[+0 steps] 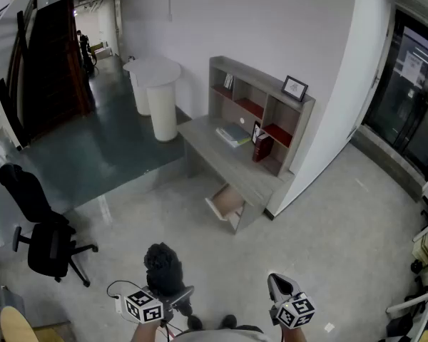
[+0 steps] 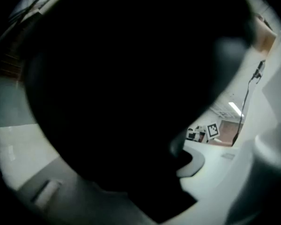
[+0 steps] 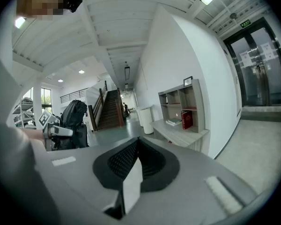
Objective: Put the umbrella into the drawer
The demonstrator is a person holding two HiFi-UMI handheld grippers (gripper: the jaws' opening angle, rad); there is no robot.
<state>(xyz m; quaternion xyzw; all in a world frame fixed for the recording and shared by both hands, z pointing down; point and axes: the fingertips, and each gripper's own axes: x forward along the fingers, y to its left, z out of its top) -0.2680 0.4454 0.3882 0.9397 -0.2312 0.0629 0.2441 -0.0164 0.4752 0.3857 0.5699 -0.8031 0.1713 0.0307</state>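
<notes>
A black, bunched fabric umbrella point(image 1: 164, 263) is clamped by the left gripper point(image 1: 175, 297); the ribbed jaws of the right gripper point(image 1: 277, 283) are pressed together, empty.

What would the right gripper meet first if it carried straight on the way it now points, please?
The right gripper, fingers together, has bare floor ahead. The first thing in its line looks to be the grey desk, about at its open drawer, though depth is hard to judge.
</notes>
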